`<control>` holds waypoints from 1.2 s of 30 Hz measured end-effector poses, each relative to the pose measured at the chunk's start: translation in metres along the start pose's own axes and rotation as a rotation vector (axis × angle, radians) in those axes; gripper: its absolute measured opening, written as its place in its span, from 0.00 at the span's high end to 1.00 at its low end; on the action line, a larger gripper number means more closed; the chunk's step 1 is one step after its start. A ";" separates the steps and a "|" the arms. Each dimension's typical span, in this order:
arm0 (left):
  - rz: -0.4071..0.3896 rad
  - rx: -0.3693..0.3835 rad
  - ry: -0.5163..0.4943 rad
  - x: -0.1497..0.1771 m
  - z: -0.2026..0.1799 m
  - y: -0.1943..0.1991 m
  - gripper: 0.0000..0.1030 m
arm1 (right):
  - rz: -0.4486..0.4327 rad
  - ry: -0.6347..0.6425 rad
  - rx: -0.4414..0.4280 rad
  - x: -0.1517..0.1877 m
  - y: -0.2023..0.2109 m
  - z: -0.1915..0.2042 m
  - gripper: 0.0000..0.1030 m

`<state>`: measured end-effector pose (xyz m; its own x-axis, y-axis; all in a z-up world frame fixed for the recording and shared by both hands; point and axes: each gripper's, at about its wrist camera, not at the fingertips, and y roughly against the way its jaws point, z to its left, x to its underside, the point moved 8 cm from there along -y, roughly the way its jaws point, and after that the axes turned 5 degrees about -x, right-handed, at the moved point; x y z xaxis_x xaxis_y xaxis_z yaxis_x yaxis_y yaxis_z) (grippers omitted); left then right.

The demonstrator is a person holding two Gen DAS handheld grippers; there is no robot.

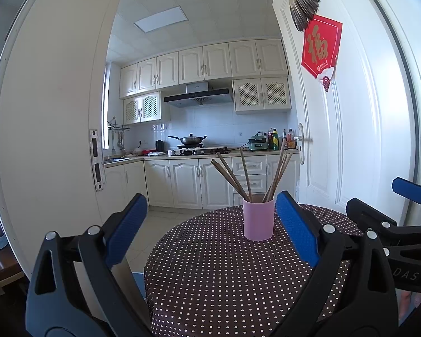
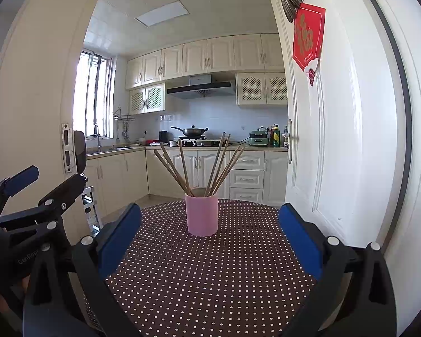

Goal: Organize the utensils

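Note:
A pink cup (image 1: 258,219) stands upright on a round table with a brown polka-dot cloth (image 1: 210,275). Several wooden chopsticks (image 1: 248,175) stand in it, fanned out left and right. My left gripper (image 1: 210,230) is open and empty, short of the cup, which sits ahead toward its right finger. In the right wrist view the cup (image 2: 202,214) with the chopsticks (image 2: 202,165) stands ahead on the cloth (image 2: 210,275), centred between the fingers. My right gripper (image 2: 210,234) is open and empty, short of the cup. Each gripper shows at the edge of the other's view.
A white open door (image 1: 336,129) stands close on the right of the table. A white door frame (image 1: 50,129) is on the left. Behind the table lies the kitchen floor (image 1: 160,219) and cabinets with a stove and wok (image 1: 192,140).

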<state>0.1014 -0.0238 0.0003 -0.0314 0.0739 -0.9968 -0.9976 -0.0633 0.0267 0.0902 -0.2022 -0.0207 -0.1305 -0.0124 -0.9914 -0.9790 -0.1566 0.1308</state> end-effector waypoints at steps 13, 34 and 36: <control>0.001 -0.004 -0.002 0.001 -0.001 -0.001 0.11 | 0.000 0.005 0.010 0.001 -0.001 -0.001 0.08; 0.004 -0.012 0.000 0.004 0.001 -0.002 0.11 | 0.005 0.001 0.006 0.003 -0.003 0.003 0.08; 0.003 -0.013 0.000 0.003 0.001 -0.002 0.11 | 0.004 0.002 0.006 0.003 -0.002 0.003 0.08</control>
<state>0.1036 -0.0226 -0.0026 -0.0346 0.0734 -0.9967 -0.9967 -0.0761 0.0290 0.0917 -0.1985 -0.0240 -0.1338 -0.0145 -0.9909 -0.9794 -0.1510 0.1344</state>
